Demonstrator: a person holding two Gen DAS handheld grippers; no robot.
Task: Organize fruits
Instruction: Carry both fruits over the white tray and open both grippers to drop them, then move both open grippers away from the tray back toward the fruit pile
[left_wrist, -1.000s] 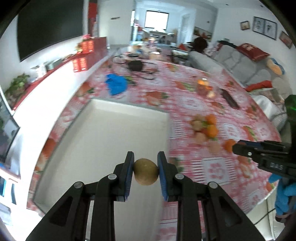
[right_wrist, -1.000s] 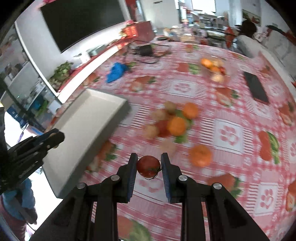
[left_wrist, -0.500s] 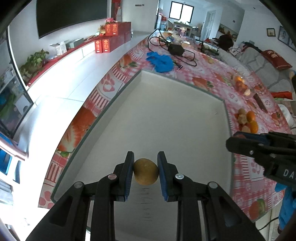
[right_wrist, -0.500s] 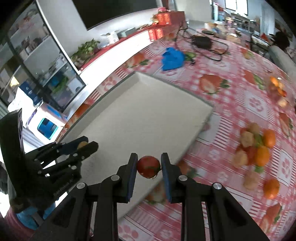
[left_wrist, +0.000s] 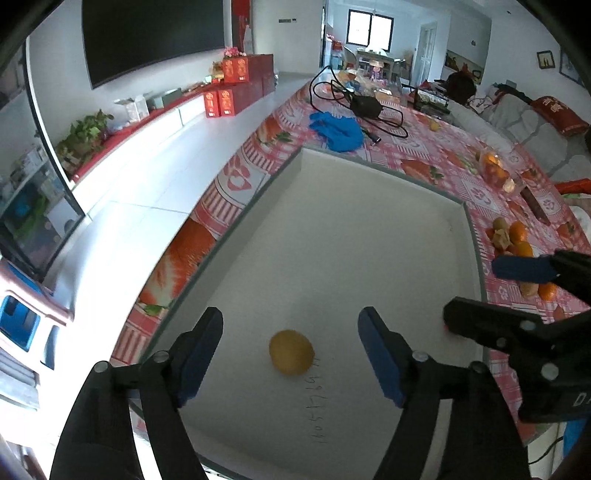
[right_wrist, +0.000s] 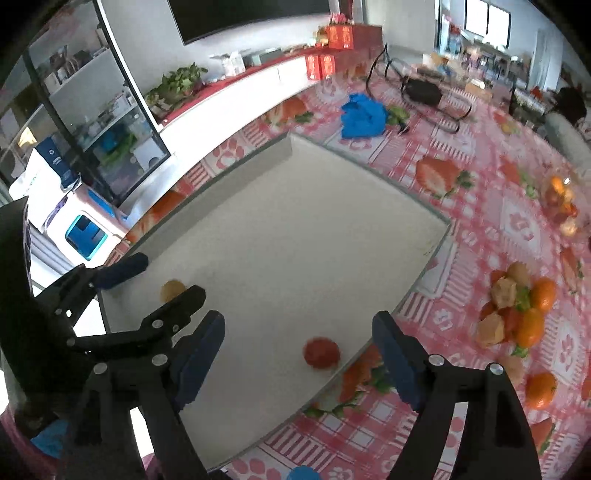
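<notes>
My left gripper (left_wrist: 290, 349) is open above a large white tray (left_wrist: 369, 229). A yellow-brown fruit (left_wrist: 291, 352) lies loose on the tray floor between its jaws. My right gripper (right_wrist: 298, 349) is open too, over the same tray (right_wrist: 295, 221) near its right rim. A red fruit (right_wrist: 321, 352) lies loose on the tray between its jaws. The yellow-brown fruit also shows in the right wrist view (right_wrist: 172, 290), beside the left gripper (right_wrist: 144, 277). The right gripper shows at the right edge of the left wrist view (left_wrist: 491, 291).
A pile of oranges and brownish fruits (right_wrist: 517, 310) lies on the red checked tablecloth right of the tray. A single orange (right_wrist: 540, 389) lies nearer. A blue cloth (right_wrist: 364, 114) and black cables (right_wrist: 424, 92) lie beyond the tray. The table edge runs along the tray's left side.
Both grippers opened and let go of their fruits: the yellow-brown one from the left, the red one from the right. Both fruits now lie on the tray.
</notes>
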